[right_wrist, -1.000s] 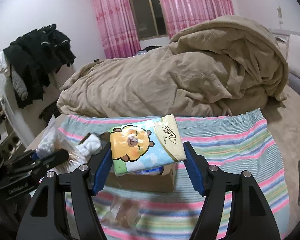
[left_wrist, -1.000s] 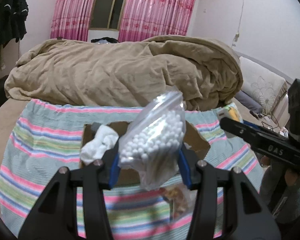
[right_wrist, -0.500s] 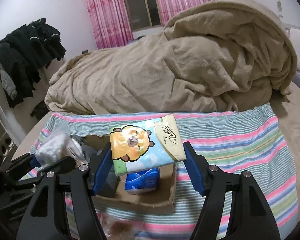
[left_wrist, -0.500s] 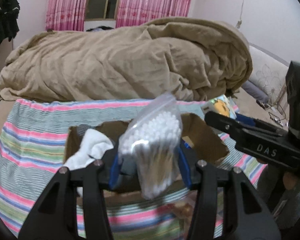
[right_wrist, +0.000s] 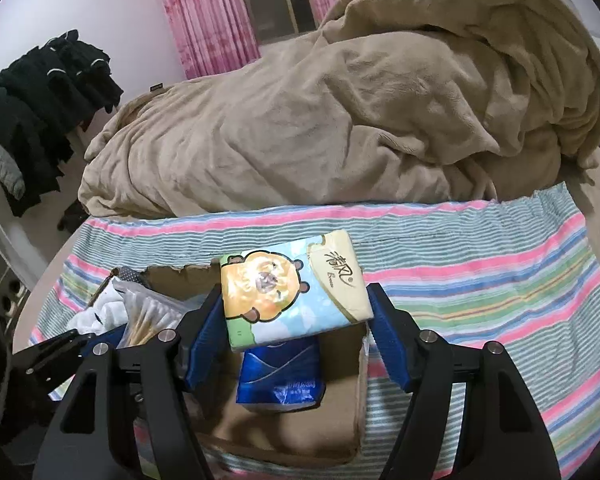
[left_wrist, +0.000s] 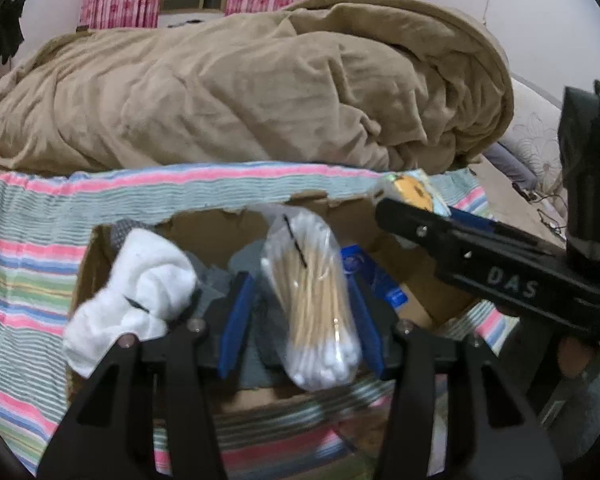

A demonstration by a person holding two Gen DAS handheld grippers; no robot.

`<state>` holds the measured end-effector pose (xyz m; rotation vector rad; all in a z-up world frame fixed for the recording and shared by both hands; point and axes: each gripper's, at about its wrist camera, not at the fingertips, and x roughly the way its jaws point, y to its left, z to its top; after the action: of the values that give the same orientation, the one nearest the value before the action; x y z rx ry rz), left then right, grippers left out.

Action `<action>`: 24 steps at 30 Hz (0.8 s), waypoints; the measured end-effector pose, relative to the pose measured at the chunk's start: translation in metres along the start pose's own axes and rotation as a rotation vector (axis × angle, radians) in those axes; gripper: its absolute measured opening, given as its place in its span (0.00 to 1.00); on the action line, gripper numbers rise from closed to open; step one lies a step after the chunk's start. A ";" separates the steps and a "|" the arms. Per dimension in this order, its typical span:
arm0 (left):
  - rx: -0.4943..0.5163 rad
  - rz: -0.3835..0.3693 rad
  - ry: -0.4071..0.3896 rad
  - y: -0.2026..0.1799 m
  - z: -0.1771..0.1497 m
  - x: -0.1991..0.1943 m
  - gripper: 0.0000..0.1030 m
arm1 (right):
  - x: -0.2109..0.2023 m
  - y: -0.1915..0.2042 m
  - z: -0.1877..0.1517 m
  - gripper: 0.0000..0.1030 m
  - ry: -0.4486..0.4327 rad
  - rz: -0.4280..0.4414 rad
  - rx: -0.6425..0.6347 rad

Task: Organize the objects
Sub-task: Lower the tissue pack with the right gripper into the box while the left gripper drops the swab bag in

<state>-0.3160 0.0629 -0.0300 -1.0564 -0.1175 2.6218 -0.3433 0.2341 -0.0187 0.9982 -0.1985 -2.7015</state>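
An open cardboard box (left_wrist: 384, 216) (right_wrist: 360, 384) sits on a striped cloth on the bed. My left gripper (left_wrist: 300, 300) is over the box; between its blue pads a clear bag of cotton swabs (left_wrist: 312, 300) hangs tipped down into the box, with small gaps at both pads. My right gripper (right_wrist: 296, 320) is shut on a tissue pack with a cartoon bear (right_wrist: 292, 288), held over the box's right half; it also shows in the left wrist view (left_wrist: 414, 190). A white cloth (left_wrist: 140, 292) and a blue tissue pack (right_wrist: 284, 376) lie in the box.
A big tan duvet (left_wrist: 240, 92) (right_wrist: 340, 112) is heaped behind the striped cloth (left_wrist: 32, 248) (right_wrist: 480, 264). Dark clothes (right_wrist: 40, 100) hang at the left wall. A small clear packet (left_wrist: 364, 432) lies on the cloth in front of the box.
Both grippers moved forward and down over the box. The swab bag has tipped from upright to pointing down into the box, and the left jaws have widened around it. The tissue pack stays gripped.
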 end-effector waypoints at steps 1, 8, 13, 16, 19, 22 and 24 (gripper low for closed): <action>-0.004 0.006 0.001 0.001 -0.001 -0.001 0.55 | 0.001 0.000 0.000 0.70 0.005 -0.002 0.003; -0.017 0.015 -0.027 0.002 0.000 -0.017 0.69 | -0.003 0.001 0.001 0.71 -0.002 0.012 0.006; 0.000 0.025 -0.053 0.000 -0.003 -0.037 0.76 | -0.010 0.001 -0.001 0.72 -0.003 0.017 0.009; 0.001 0.024 -0.066 0.002 -0.006 -0.050 0.79 | -0.023 0.000 -0.003 0.72 -0.018 0.020 0.012; -0.010 0.023 -0.080 0.005 -0.010 -0.064 0.80 | -0.038 0.000 -0.005 0.72 -0.031 0.030 0.016; -0.025 0.018 -0.093 0.010 -0.015 -0.077 0.81 | -0.057 0.002 -0.008 0.72 -0.049 0.041 0.009; -0.034 0.015 -0.098 0.013 -0.018 -0.085 0.82 | -0.070 0.005 -0.013 0.72 -0.055 0.049 -0.003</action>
<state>-0.2491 0.0232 0.0104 -0.9431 -0.1778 2.6941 -0.2826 0.2484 0.0154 0.9065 -0.2267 -2.6865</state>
